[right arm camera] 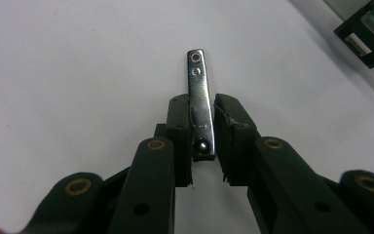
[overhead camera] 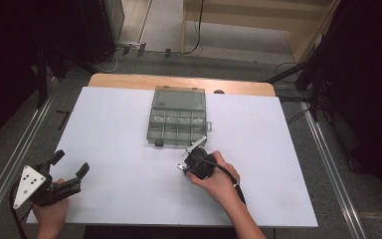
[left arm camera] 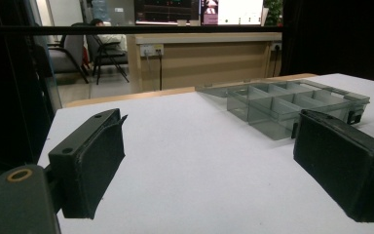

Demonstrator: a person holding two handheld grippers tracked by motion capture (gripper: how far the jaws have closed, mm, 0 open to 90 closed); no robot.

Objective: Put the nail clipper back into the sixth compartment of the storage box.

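A slim chrome nail clipper (right arm camera: 199, 97) lies on the white table cover, lengthwise between the jaws of my right gripper (right arm camera: 202, 141), which is shut on it with the pads against its sides. In the high view the right gripper (overhead camera: 193, 158) is held tip-down just in front of a clear grey compartment box (overhead camera: 178, 122) whose lid is open. My left gripper (overhead camera: 70, 163) rests at the table's near left corner, jaws wide apart and nothing between them (left arm camera: 209, 161).
The box (left arm camera: 282, 105) has several small compartments, and its black latch (right arm camera: 365, 39) sits close to the right gripper's upper right. The white cover (overhead camera: 109, 129) spreads over a wooden table. Dark stands and cables flank both sides.
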